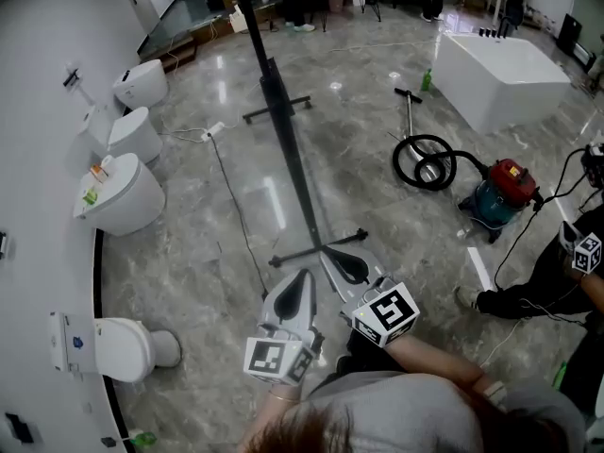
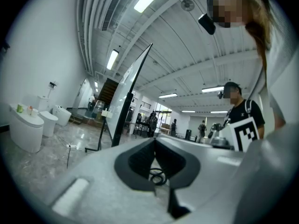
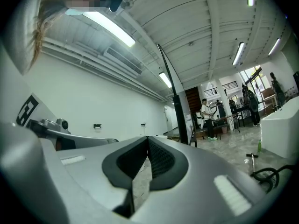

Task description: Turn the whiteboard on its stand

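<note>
Surroundings, head view: three toilets (image 1: 123,196) lined the wall at 9 to 10 o'clock. A floor cable (image 1: 236,215) ran alongside the stand on its left, near the foot. A red and teal vacuum cleaner (image 1: 505,192) with its coiled hose (image 1: 425,161) sat at 3 o'clock, well apart from the stand. A white bathtub (image 1: 500,74) stood at 1 to 2 o'clock with a green bottle (image 1: 427,80) beside it. A second person (image 1: 557,291) was cut off at the right edge. Nothing lay between the grippers and the board.

Hard to read: the whiteboard (image 1: 283,130) showed edge-on (just a dark line), so its face could not be made out, and its far end ran out of the top of the frame. The holder's hair and shoulders covered the bottom of the view, and both hands sat hidden under the marker cubes.

Positions: the whiteboard stood upright on its stand (image 1: 316,250), at 12 o'clock from both grippers. The left gripper (image 1: 302,274) was just short of the near foot bar. The right gripper (image 1: 361,256) was over or at that bar, and contact could not be told. Both were clenched, pads meeting at the tips with nothing held. The gripper views confirmed it: left gripper (image 2: 155,141) with the board (image 2: 133,85) ahead at 11 o'clock, right gripper (image 3: 148,139) with the board (image 3: 175,97) at 1 o'clock, apart from the jaws in both.
</note>
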Available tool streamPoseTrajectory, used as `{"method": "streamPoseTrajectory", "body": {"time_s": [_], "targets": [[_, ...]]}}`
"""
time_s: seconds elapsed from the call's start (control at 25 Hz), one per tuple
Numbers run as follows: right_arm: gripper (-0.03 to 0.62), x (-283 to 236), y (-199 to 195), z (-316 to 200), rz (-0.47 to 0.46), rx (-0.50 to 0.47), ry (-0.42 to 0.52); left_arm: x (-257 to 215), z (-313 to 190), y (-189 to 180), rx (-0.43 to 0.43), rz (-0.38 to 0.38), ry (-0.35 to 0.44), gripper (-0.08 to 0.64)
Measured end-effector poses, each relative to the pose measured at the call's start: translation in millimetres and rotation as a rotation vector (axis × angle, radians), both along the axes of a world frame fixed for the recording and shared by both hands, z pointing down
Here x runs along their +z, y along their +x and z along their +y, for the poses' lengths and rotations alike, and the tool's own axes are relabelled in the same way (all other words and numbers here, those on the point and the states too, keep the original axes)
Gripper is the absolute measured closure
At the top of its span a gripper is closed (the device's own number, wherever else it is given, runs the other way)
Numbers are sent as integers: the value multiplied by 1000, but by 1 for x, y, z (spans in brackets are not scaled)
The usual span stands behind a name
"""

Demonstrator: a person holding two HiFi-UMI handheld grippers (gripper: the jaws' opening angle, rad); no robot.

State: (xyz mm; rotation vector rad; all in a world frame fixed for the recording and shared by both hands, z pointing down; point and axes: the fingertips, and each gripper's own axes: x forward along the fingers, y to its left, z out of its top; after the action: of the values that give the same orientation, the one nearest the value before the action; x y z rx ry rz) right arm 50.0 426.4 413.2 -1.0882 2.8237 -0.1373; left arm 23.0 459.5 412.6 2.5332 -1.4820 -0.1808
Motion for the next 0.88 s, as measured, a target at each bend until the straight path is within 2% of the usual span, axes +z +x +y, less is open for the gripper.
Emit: {"method": "streamPoseTrajectory", "body": {"time_s": [0.24, 0.6, 0.88], "targets": [[594, -7, 10, 14, -4, 20, 19, -4, 14, 2, -7, -4, 14, 565], [589, -16, 16, 28, 30, -12, 81, -8, 24, 15, -19, -6, 26, 565], [589, -12, 28, 31, 33, -8, 54, -12, 27, 23, -25, 8, 25, 565]]}}
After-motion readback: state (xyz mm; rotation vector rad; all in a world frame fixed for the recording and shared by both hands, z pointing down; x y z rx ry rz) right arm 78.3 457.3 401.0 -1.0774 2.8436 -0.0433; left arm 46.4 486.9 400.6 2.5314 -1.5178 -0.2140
